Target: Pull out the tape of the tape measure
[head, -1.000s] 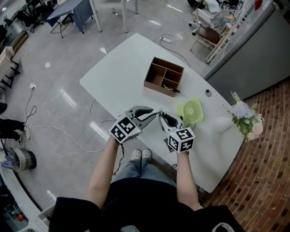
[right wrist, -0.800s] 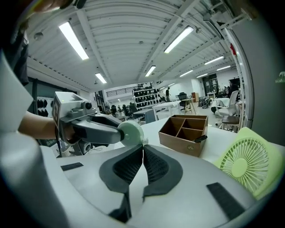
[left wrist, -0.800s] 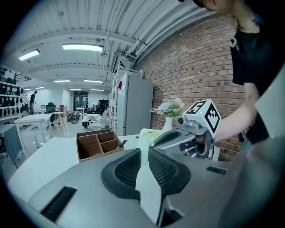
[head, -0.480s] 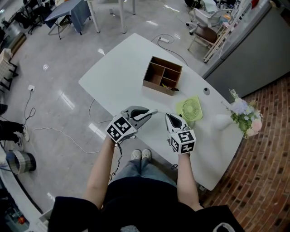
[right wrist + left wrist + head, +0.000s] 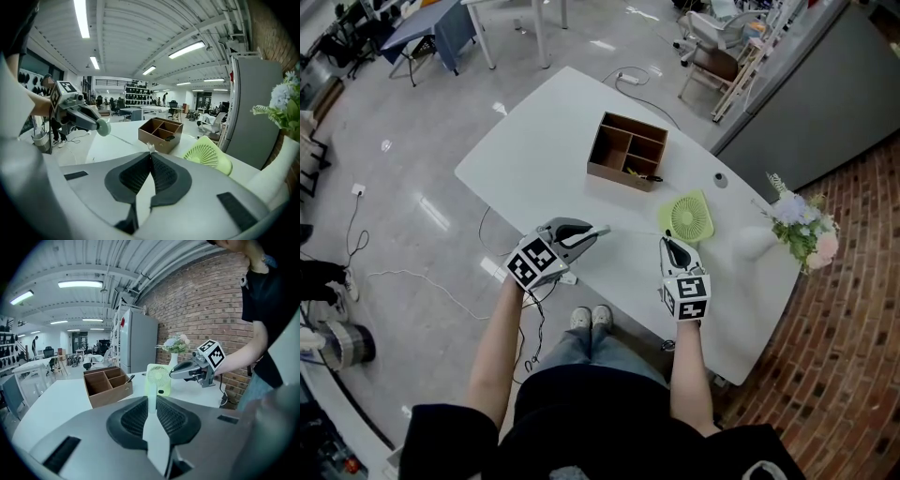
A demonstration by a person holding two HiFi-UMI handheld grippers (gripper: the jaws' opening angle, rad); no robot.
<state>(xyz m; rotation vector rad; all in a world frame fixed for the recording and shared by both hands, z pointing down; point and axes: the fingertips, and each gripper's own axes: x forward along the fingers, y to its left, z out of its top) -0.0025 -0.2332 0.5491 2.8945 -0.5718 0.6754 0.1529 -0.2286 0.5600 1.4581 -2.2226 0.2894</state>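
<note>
My left gripper [image 5: 602,231] is shut on the small pale green tape measure [image 5: 103,127], whose case fills the gap between its jaws [image 5: 154,437]. A thin tape [image 5: 636,233] runs from it across the white table [image 5: 534,159] to my right gripper [image 5: 667,241]. The right gripper [image 5: 150,154] is shut on the tape's end tab [image 5: 150,147]. The two grippers stand apart above the table's near edge, tips facing each other. In the left gripper view the right gripper [image 5: 172,375] shows in front of the fan.
A brown wooden organiser box [image 5: 627,151] stands on the far side of the table. A light green fan [image 5: 687,217] lies just beyond the right gripper. A white vase [image 5: 750,242] with flowers [image 5: 797,220] is at the right end. Cables lie on the floor at the left.
The grippers were tip to tip; they have since drawn apart, the right one moving right and the left one slightly left. A length of tape is stretched between them.
</note>
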